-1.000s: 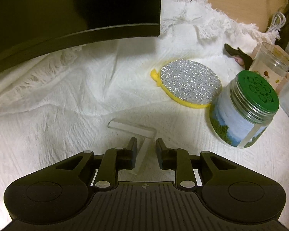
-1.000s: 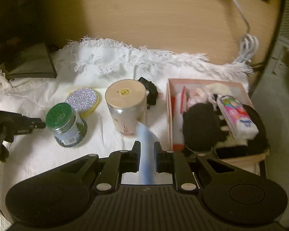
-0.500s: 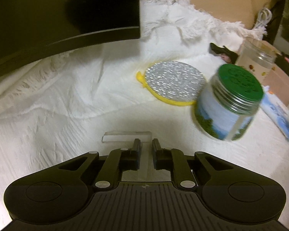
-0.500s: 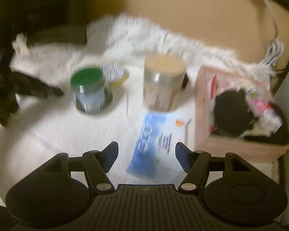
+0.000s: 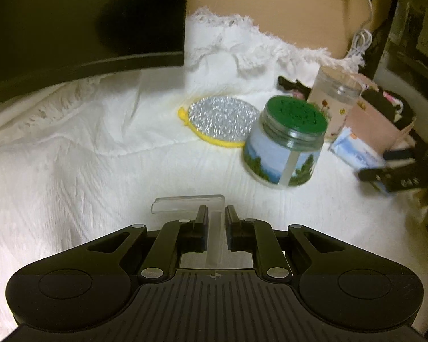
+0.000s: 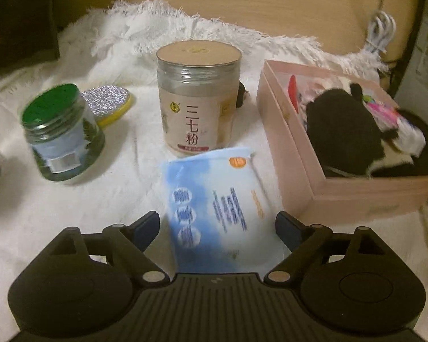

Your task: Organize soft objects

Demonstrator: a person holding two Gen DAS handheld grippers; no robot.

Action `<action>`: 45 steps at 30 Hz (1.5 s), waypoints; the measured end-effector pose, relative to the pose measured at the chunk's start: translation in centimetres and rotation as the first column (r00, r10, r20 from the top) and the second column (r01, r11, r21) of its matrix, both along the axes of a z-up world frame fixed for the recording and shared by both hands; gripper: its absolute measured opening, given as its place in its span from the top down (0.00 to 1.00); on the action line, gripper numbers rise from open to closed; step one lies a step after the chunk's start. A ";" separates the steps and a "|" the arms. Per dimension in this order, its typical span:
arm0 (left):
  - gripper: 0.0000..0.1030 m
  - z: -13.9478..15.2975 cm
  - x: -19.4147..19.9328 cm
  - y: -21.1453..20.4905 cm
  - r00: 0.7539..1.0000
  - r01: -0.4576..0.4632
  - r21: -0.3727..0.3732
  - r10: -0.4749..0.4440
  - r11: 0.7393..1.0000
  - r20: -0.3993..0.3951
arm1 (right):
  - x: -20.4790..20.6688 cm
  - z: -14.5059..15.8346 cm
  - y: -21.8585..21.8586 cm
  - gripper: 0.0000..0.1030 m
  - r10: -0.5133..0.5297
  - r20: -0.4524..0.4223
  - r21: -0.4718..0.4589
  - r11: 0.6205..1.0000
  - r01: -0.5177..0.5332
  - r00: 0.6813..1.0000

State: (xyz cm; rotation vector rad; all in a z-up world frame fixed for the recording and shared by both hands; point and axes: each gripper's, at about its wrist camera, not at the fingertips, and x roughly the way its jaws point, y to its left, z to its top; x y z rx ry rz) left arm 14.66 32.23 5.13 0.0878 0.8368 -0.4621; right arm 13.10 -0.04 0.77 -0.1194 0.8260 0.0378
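A blue and white soft tissue pack [image 6: 214, 199] lies flat on the white cloth between the spread fingers of my right gripper [image 6: 217, 223], which is open. It also shows in the left wrist view [image 5: 353, 148]. A pink box [image 6: 353, 191] to its right holds black and white soft items [image 6: 348, 134]. A yellow sponge with a silver glitter top [image 5: 219, 119] lies on the cloth. My left gripper [image 5: 214, 219] is shut on a clear plastic T-shaped piece [image 5: 191, 203] low over the cloth.
A green-lidded glass jar [image 6: 62, 136] stands left of a tall jar with a tan lid [image 6: 198, 97]. A small black item [image 5: 292, 82] lies behind the jars. A dark monitor [image 5: 82, 20] overhangs the far left. A white cable [image 6: 381, 31] hangs at the wall.
My right gripper has opened and let go of the tissue pack, which now lies flat on the cloth. My left gripper has swung right, still holding the clear piece.
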 end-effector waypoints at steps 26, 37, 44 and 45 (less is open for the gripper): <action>0.86 -1.0 -0.7 0.2 0.998 -0.045 -0.069 0.042 0.997 -0.039 | 3.2 -0.9 1.5 0.11 0.027 -0.086 0.168 0.986 -0.012 0.996; 0.86 -0.6 -1.6 0.5 0.998 -0.052 -0.082 0.049 0.995 -0.038 | 2.3 -0.1 1.3 0.24 0.082 -0.111 0.137 0.988 -0.066 0.990; 0.86 2.8 -2.6 -1.2 1.000 -0.013 -0.125 0.015 0.992 0.020 | -2.0 4.4 -0.9 0.25 0.143 -0.024 0.172 0.976 -0.136 0.989; 0.86 3.7 -2.6 -1.9 0.999 0.002 -0.132 0.004 0.991 0.042 | -2.4 5.6 -1.3 0.25 0.150 0.000 0.173 0.974 -0.148 0.989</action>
